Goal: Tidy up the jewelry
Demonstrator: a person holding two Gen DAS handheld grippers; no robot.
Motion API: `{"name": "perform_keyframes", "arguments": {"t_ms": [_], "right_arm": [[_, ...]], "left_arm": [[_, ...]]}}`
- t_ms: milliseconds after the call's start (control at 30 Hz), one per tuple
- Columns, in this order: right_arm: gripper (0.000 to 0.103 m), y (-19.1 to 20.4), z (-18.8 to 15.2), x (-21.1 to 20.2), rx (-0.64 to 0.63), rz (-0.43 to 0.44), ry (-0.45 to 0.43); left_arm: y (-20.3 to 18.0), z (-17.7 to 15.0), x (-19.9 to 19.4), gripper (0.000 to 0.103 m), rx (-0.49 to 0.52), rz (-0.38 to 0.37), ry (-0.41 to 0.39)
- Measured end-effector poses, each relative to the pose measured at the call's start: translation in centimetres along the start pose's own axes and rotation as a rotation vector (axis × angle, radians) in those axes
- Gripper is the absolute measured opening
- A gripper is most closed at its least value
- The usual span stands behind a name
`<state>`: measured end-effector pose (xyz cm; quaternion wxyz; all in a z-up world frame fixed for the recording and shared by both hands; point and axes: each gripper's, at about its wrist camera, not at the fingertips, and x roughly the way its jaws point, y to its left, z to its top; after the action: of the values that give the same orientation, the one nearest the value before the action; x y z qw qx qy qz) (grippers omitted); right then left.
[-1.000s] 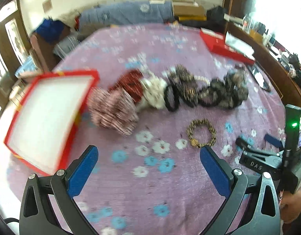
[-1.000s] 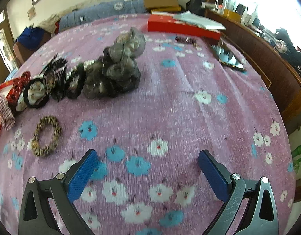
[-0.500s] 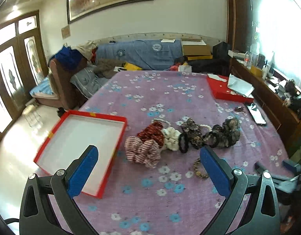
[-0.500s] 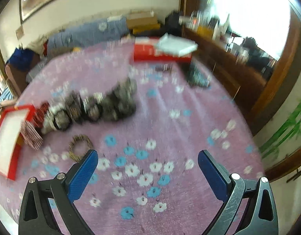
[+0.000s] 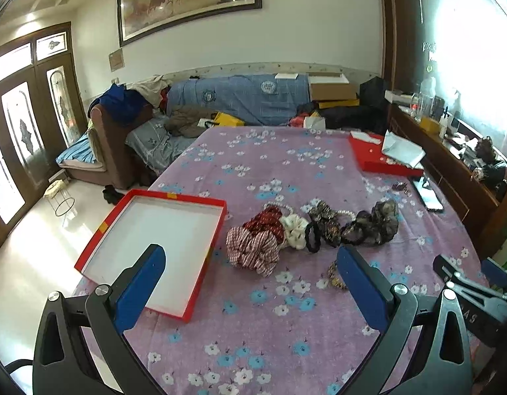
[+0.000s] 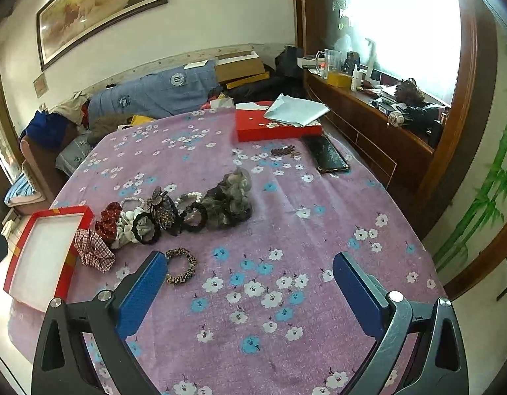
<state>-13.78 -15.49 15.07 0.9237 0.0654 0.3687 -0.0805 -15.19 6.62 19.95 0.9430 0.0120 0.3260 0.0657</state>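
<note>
Left wrist view: left gripper (image 5: 250, 273) fingers spread wide, holding nothing, raised above the surface (image 5: 286, 335). Scrunchies (image 5: 306, 230) lie in a row just beside the empty red tray (image 5: 98, 250), apparently staged for loading.

Right wrist view: right gripper (image 6: 250, 281) likewise wide and empty; leopard scrunchie (image 6: 181, 265) lies apart, nearest its left finger.

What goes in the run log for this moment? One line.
left gripper: open, holds nothing | right gripper: open, holds nothing | scrunchies: on cloth | tray: holds nothing
</note>
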Motion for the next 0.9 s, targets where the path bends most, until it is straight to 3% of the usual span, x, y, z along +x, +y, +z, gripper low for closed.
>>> {"name": "perform_keyframes", "arguments": {"t_ms": [200,367,500,800,900], "right_arm": [[0.102,0.1,-0.2,0.4,-0.008,0.000,0.027],[0.100,0.6,-0.5,-0.1,-0.021,-0.005,-0.020],[0.098,1.0,-0.9,0.4,-0.024,0.026,0.011],[0.094,1.9,-1.4,0.9,-0.037,0.083,0.042],[0.088,1.9,-1.5,1.2,-0.039,0.086,0.053]], "left_arm": [[1.3,-0.6,0.4,0.103,-0.037,0.020,0.037],[2.1,-1.2,1.0,0.103,-0.069,0.009,0.081],[2.1,-1.6,1.4,0.103,-0.069,0.010,0.111],[1.7,-2.4,1.6,0.103,-0.041,-0.031,0.137],[0.9,-2.6,1.6,0.103,0.004,-0.020,0.150]]}}
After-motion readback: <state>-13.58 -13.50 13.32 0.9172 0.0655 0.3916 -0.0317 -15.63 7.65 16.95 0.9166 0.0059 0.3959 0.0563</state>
